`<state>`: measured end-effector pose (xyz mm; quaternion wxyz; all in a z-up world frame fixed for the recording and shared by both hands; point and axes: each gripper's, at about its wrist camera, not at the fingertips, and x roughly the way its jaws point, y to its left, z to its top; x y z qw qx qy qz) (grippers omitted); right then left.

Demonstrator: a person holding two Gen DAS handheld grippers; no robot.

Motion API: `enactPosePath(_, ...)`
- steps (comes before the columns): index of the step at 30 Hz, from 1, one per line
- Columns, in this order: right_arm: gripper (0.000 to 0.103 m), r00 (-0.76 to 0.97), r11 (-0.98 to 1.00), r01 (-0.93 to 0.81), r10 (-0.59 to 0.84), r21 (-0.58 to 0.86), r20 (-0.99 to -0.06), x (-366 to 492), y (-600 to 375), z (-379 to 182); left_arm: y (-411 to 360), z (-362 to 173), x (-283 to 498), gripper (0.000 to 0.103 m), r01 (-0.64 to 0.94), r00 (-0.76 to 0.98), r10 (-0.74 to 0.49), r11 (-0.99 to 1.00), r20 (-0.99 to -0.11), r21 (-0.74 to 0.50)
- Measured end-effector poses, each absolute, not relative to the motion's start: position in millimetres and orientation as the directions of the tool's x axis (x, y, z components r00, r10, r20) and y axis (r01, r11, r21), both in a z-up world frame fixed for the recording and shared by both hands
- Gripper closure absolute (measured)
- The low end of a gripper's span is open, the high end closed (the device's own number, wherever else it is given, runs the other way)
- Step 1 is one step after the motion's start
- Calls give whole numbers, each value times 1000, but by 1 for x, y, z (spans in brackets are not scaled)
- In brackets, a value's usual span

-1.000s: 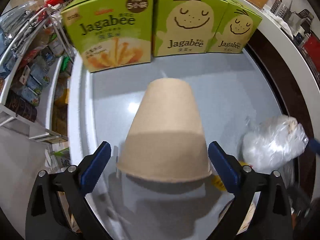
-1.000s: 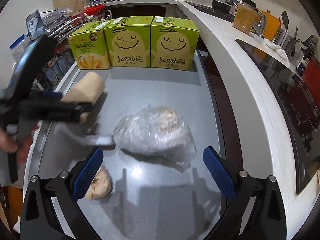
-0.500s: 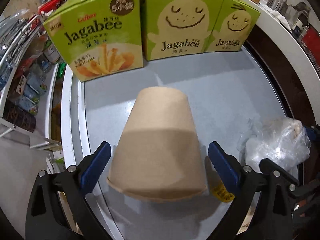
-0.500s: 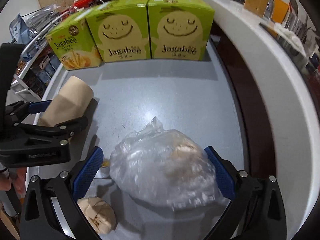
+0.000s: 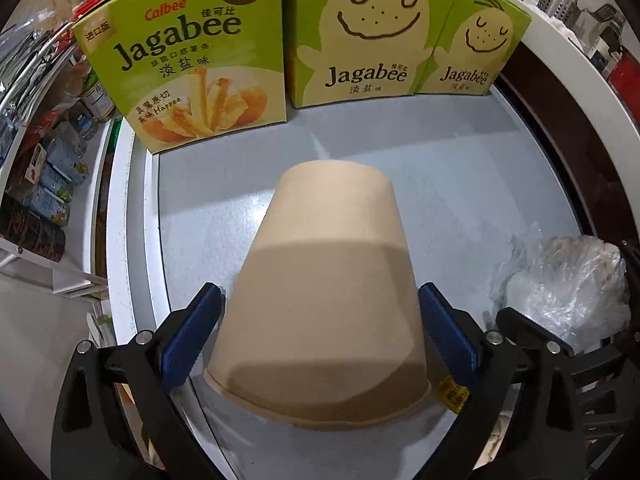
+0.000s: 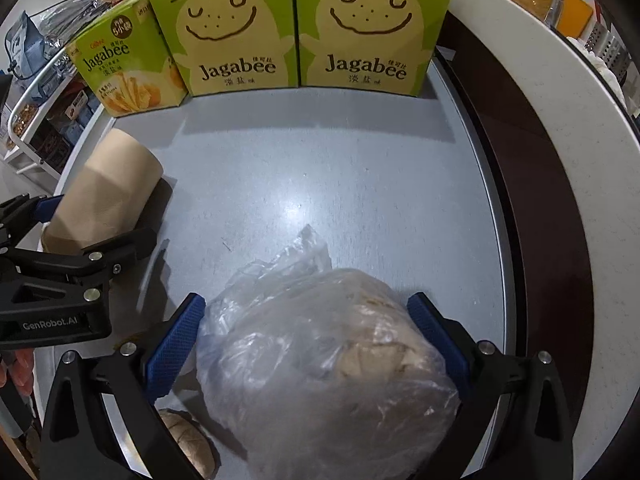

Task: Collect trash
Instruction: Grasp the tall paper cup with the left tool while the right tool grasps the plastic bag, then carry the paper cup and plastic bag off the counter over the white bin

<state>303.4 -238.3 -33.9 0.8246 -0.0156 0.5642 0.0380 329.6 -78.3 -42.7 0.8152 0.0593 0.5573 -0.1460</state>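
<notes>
A brown paper cup [image 5: 328, 304] lies on its side on the grey counter, base pointing away. My left gripper [image 5: 320, 344] is open with its blue pads on either side of the cup near its rim; it also shows in the right wrist view [image 6: 60, 240]. A clear plastic bag of trash [image 6: 320, 360] lies between the open pads of my right gripper [image 6: 306, 344], and shows in the left wrist view [image 5: 568, 292]. A crumpled brown paper ball [image 6: 188, 440] lies under my right gripper's left finger.
Three green Jagabee boxes [image 6: 296, 32] stand in a row at the back of the counter [image 6: 340, 180]. A white raised ledge [image 6: 560, 160] runs along the right. A wire rack of goods [image 5: 36, 140] stands beyond the left edge. A small yellow scrap [image 5: 452, 392] lies by the cup rim.
Both grippers have moved forward: the cup now sits between the left pads, and the bag now sits between the right pads. Neither gripper has closed.
</notes>
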Motion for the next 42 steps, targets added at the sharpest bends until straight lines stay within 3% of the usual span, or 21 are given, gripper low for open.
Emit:
enactPosePath(4,13,354,997,-69,44,21,-934,306,-240,-39,-85,-43,326,15,325,352,-149,945,-924,-28)
enactPosePath(8,31,373,996,-84,27,-5,-927,306,-236,-37,-91,-40,322,18,356,369,-138,935,-919,2)
enactPosePath(11,37,381,996,-89,30,-4,-924,305,-233,-37,-94,-37,318,20,364,380,-141,931,-914,8)
enactPosePath(18,39,393,997,-68,50,25,-918,298,-241,-31,-96,-28,309,26,376,415,-146,926,-898,23)
enactPosePath(42,39,482,981,-143,183,129,-857,227,-247,41,-71,25,242,26,309,503,-190,951,-843,-30)
